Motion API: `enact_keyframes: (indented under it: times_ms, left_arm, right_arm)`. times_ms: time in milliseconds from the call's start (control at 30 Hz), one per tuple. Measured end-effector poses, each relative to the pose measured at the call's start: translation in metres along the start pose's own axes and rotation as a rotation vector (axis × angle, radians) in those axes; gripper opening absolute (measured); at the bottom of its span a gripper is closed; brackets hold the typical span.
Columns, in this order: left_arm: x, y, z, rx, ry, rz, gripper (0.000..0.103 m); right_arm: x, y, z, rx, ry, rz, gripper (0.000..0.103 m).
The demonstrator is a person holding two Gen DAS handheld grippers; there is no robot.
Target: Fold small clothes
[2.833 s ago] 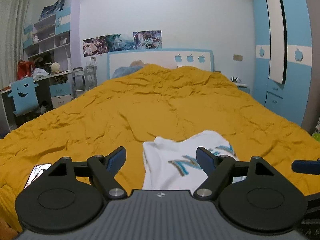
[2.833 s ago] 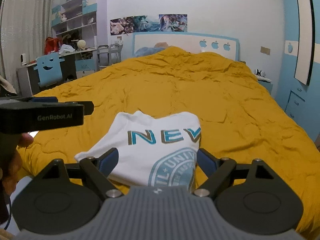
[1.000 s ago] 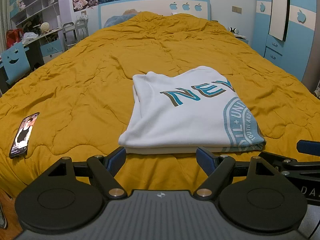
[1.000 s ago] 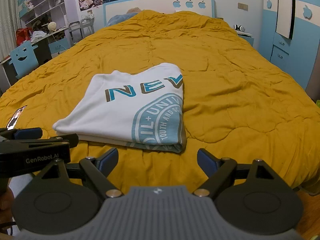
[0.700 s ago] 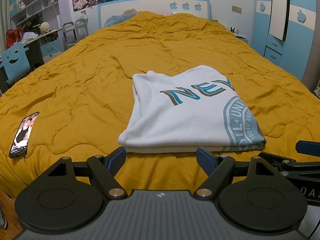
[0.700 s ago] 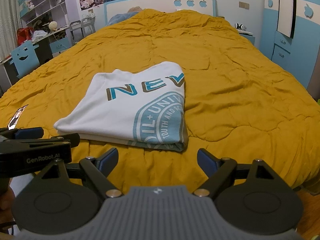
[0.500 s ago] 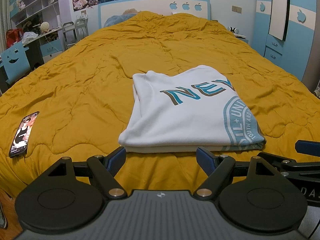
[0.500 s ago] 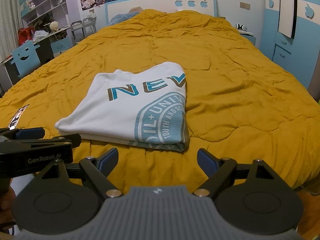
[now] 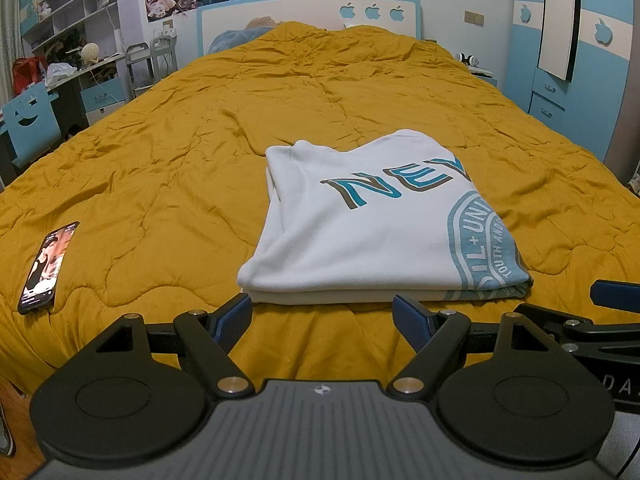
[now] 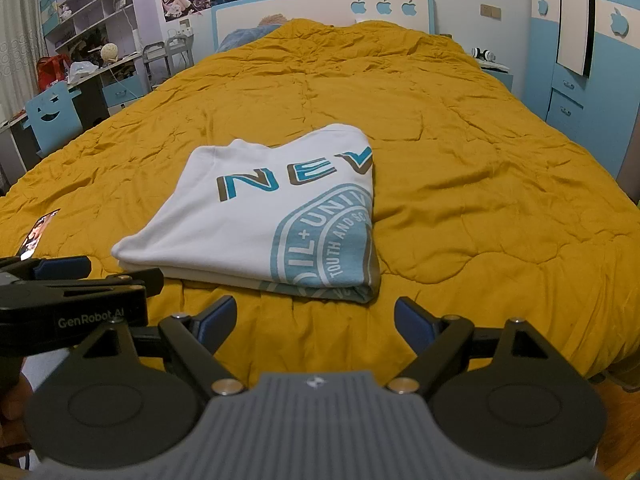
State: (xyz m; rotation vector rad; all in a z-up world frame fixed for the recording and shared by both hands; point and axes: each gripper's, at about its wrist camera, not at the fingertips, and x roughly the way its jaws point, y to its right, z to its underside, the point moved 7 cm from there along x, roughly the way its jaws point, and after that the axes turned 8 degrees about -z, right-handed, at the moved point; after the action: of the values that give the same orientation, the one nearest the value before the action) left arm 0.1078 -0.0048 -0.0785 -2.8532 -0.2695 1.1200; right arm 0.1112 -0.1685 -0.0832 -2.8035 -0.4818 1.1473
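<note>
A white T-shirt (image 9: pixel 372 220) with teal lettering lies folded in a neat rectangle on a mustard quilt (image 9: pixel 200 140), near the bed's foot. Both tools hover just short of it — left gripper (image 9: pixel 322 316) and right gripper (image 10: pixel 314 316), jaws spread wide, holding nothing. Likely risk: a fingertip snagging the near edge and spilling the layers.

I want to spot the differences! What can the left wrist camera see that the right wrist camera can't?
Only the left wrist view shows the whole phone lying flat on the blanket, and the right tool's tip at its right edge. Only the right wrist view shows the left tool's side with its GenRobot label, plus the right tool up close. Both show the folded white shirt on the orange blanket, untouched, and the left tool open like the right.
</note>
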Motion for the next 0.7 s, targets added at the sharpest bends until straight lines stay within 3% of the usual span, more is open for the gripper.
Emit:
enact_keyframes:
  times_ms: [700]
  left_arm:
    - [-0.0039, 0.0011, -0.001, 0.0, 0.011, -0.005, 0.093]
  right_arm:
    - [0.0, 0.0003, -0.0002, -0.001, 0.001, 0.001, 0.082]
